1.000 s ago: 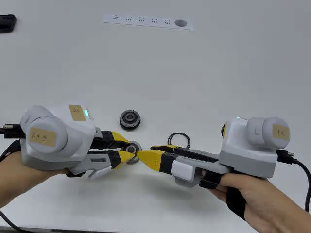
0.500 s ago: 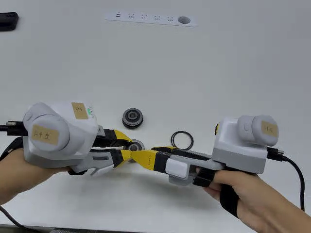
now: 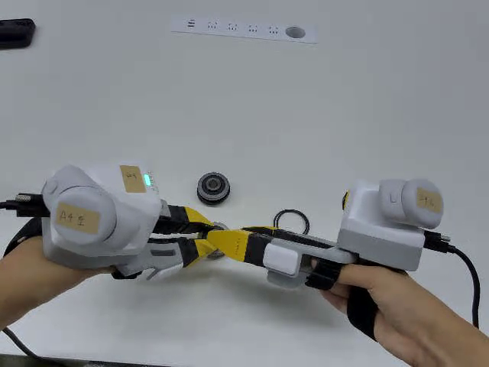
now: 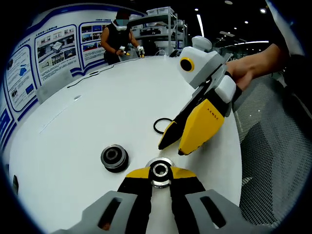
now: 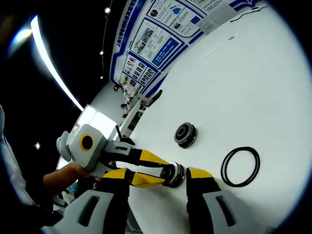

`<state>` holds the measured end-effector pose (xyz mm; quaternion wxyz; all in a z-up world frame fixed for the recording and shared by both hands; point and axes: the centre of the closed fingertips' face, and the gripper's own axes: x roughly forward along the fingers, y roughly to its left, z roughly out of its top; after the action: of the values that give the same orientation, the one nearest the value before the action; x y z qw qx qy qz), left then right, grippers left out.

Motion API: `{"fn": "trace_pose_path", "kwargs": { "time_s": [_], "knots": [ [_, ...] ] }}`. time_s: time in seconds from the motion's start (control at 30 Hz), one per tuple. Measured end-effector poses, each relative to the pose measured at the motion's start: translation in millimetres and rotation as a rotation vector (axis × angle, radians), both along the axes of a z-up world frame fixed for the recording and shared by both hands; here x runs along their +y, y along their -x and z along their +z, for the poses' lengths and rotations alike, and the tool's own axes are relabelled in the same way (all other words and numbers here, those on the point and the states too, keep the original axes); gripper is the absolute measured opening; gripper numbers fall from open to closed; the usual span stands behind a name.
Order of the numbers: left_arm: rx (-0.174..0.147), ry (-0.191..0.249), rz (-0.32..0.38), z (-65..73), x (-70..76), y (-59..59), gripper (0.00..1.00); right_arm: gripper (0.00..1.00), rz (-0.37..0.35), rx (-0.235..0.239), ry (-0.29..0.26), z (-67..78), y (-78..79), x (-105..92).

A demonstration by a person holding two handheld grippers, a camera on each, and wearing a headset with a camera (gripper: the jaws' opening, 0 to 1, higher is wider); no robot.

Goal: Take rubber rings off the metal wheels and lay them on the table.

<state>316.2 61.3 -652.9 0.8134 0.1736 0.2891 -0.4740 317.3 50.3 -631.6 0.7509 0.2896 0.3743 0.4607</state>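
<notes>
Starting on the left, the left gripper [image 3: 205,234] has its two yellow jaws shut tight on a small round shiny metal wheel [image 4: 160,170]. It holds that wheel just above the big white table [image 3: 344,115]. I cannot tell if this wheel has a rubber ring on it. A little further back on the table lies a second round metal wheel [image 3: 213,187]. This one is flat on the table top, and it has a black band around its edge. It is near the held wheel but not touching it. Next comes the right gripper [image 4: 170,148], which points in from the right. Its yellow jaws are a little way apart and hold nothing. In the right gripper view the held wheel sits between these jaws. I cannot tell if they touch the wheel. Behind the right gripper a thin black rubber ring [image 3: 292,222] lies flat on the table by itself. Far at the back of the table lies a long white power strip [image 3: 243,30].
</notes>
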Motion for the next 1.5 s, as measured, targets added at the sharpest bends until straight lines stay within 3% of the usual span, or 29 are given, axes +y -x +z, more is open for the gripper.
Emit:
{"fn": "trace_pose_path", "kwargs": {
  "time_s": [0.17, 0.3, 0.43, 0.67, 1.17, 1.5],
  "knots": [
    [-0.010, 0.035, -0.007, 9.6, -4.3, -3.1, 0.27, 0.48, -0.018, -0.006, -0.010, 3.6, -7.1, -2.3],
    [-0.039, 0.024, 0.008, 18.3, 2.1, -15.1, 0.25, 0.48, -0.028, -0.009, -0.013, 4.8, -10.8, -3.9],
    [-0.072, 0.010, 0.048, 27.5, 17.3, -34.6, 0.24, 0.48, -0.039, -0.014, -0.026, 7.8, -15.8, -5.7],
    [-0.098, -0.026, 0.070, 31.7, 33.3, -57.6, 0.22, 0.48, -0.040, -0.019, -0.026, 8.1, -18.9, -5.1],
    [-0.080, -0.034, 0.038, 19.0, 17.6, -74.7, 0.19, 0.49, -0.057, -0.011, -0.036, 6.9, -27.9, -5.6],
    [-0.057, -0.050, 0.014, 6.6, 13.7, -74.8, 0.17, 0.49, -0.059, -0.003, -0.039, 4.7, -29.4, -3.1]
  ]
}}
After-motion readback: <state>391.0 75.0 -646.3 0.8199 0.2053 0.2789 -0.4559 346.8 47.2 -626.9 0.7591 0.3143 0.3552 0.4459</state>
